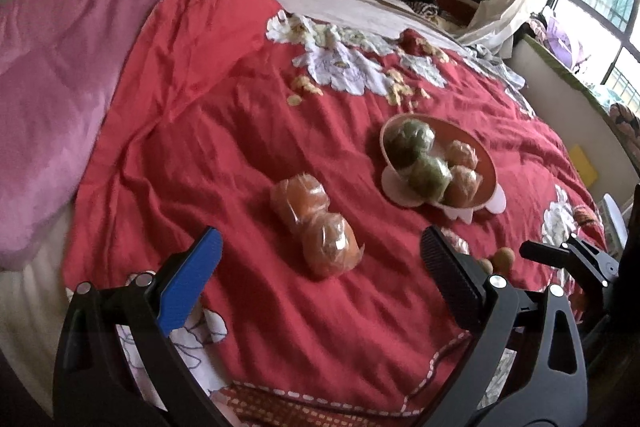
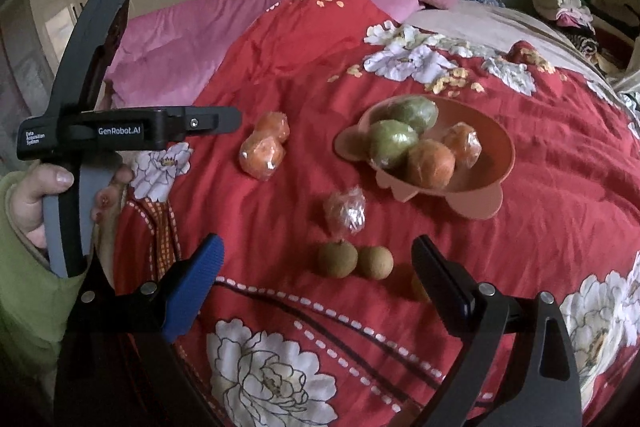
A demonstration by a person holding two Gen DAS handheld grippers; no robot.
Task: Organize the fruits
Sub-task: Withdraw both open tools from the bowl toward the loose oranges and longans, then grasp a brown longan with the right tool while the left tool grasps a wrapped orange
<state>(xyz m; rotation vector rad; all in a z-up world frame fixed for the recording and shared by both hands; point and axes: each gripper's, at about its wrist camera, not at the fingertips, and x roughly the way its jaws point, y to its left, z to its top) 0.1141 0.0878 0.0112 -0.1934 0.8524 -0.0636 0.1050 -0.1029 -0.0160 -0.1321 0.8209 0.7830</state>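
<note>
Plainly both tongs, left (image 1: 320,263) and right (image 2: 316,267), gaped empty; the film-wrapped oranges (image 1: 316,227) on the bedspread (image 1: 240,131) looked firm but slippery, best pinched across the middle.

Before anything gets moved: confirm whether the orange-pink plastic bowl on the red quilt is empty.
No: the orange-pink plastic bowl holds two wrapped green fruits and two wrapped orange fruits.

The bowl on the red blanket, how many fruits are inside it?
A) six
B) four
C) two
B: the bowl holds two green wrapped fruits and two orange ones, four in all; the other fruits lie outside it on the blanket.
</note>
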